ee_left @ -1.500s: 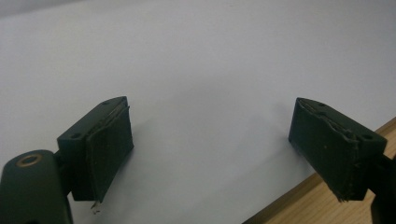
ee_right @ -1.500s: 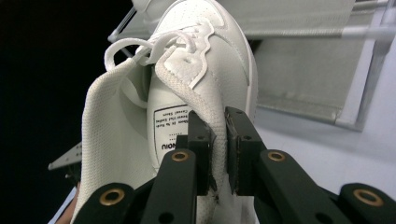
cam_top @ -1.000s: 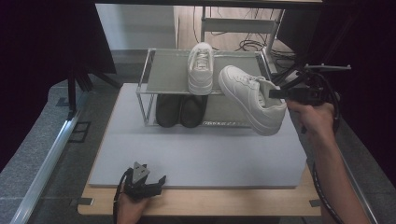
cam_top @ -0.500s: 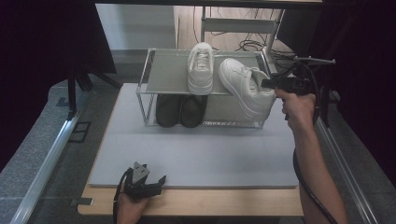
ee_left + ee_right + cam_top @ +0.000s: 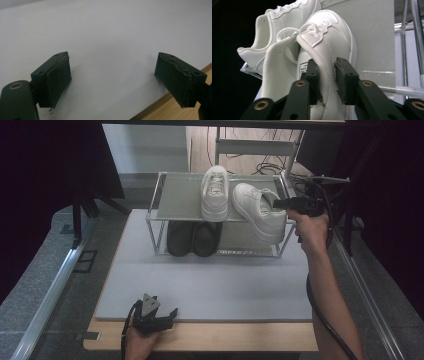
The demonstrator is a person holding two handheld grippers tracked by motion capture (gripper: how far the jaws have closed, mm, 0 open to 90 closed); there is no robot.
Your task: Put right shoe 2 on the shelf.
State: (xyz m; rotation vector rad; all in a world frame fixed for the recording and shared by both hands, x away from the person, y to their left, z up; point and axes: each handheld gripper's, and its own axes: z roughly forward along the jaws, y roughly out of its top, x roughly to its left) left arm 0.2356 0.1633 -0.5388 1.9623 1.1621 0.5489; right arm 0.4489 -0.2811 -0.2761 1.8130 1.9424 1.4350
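A metal shoe rack (image 5: 180, 195) stands at the back of the grey mat. One white sneaker (image 5: 214, 192) (image 5: 279, 32) lies on its top shelf. Beside it my right gripper (image 5: 278, 204) (image 5: 327, 82) is shut on the collar of a second white sneaker (image 5: 257, 217) (image 5: 329, 37), which is tilted with its sole over the shelf's front right edge. A pair of black shoes (image 5: 192, 238) sits on the lower level. My left gripper (image 5: 159, 316) (image 5: 112, 82) rests open at the mat's near edge with nothing between its jaws.
The grey mat (image 5: 210, 285) (image 5: 112, 37) covers a wooden table (image 5: 225, 337) whose edge shows at the front. Dark stands and cables crowd the space behind and to the right of the rack. A metal rail (image 5: 55, 285) runs along the left.
My right gripper has carried the second white sneaker left and back, from the rack's right side onto the top shelf beside the first sneaker. The left gripper has stayed still.
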